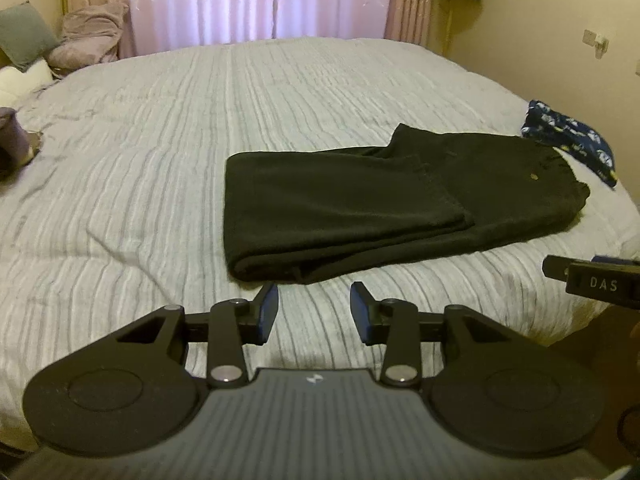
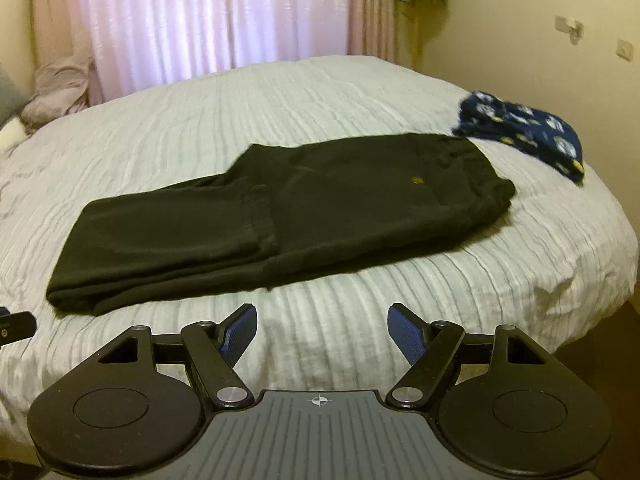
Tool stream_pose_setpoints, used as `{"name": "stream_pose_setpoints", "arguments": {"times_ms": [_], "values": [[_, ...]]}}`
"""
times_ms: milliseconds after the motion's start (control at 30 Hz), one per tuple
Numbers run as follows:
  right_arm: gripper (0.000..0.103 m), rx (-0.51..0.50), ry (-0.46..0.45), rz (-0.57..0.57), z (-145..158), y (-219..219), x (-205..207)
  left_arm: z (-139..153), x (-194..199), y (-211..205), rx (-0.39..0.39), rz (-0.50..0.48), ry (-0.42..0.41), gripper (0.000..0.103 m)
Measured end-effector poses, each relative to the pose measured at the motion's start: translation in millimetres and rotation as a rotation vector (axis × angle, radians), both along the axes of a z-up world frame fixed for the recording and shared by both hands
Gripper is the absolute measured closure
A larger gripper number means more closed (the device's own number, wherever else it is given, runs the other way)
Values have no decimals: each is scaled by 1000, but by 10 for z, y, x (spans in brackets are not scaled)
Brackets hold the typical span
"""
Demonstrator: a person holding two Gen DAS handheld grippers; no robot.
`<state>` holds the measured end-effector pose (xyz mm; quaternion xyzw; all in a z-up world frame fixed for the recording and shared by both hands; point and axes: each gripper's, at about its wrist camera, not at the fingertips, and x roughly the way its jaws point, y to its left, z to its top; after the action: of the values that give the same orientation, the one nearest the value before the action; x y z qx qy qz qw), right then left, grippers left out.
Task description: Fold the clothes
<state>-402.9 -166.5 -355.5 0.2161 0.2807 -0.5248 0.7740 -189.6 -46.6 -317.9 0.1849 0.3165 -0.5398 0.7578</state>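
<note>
Black trousers [image 1: 372, 204] lie folded lengthwise and doubled over on the bed, waistband to the right; the right wrist view shows the trousers [image 2: 280, 216] too. My left gripper [image 1: 314, 294] hovers just short of their near left folded edge, jaws apart with nothing between them. The right gripper [image 2: 322, 314] is held before the trousers' near edge, wide open and empty. Its black body [image 1: 592, 278] pokes in at the right edge of the left wrist view. A tip of the left gripper [image 2: 16, 324] shows at the left edge of the right wrist view.
A grey-white ribbed bedspread [image 1: 140, 160] covers the bed. A navy patterned garment [image 1: 572, 140] lies at the bed's right edge beyond the trousers, also visible as the navy garment [image 2: 524, 132]. Pillows and a pink bundle [image 1: 88, 36] sit at the far left. Curtains [image 1: 256, 0] hang behind.
</note>
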Motion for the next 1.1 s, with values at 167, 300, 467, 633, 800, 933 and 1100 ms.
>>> {"name": "stream_pose_setpoints", "arguments": {"times_ms": [167, 300, 467, 633, 800, 933, 1100], "values": [[28, 79, -154, -62, -135, -283, -386, -49, 93, -181, -32, -23, 39, 68], [28, 175, -453, -127, -285, -621, -870, -111, 186, -340, -49, -23, 72, 68], [28, 228, -772, -251, -466, -1065, -1428, -192, 280, -563, -48, -20, 104, 68], [28, 252, -943, -350, -635, -1505, -1801, -272, 354, -735, -56, -14, 143, 68], [29, 268, -973, -407, -781, -1840, -1971, -394, 488, -866, -63, 2, 216, 69], [44, 291, -990, -425, -930, -2044, -2021, -548, 669, -941, -74, 42, 322, 73], [45, 302, -1011, -424, -1078, -2206, -2023, -611, 852, -944, -105, 84, 422, 74]]}}
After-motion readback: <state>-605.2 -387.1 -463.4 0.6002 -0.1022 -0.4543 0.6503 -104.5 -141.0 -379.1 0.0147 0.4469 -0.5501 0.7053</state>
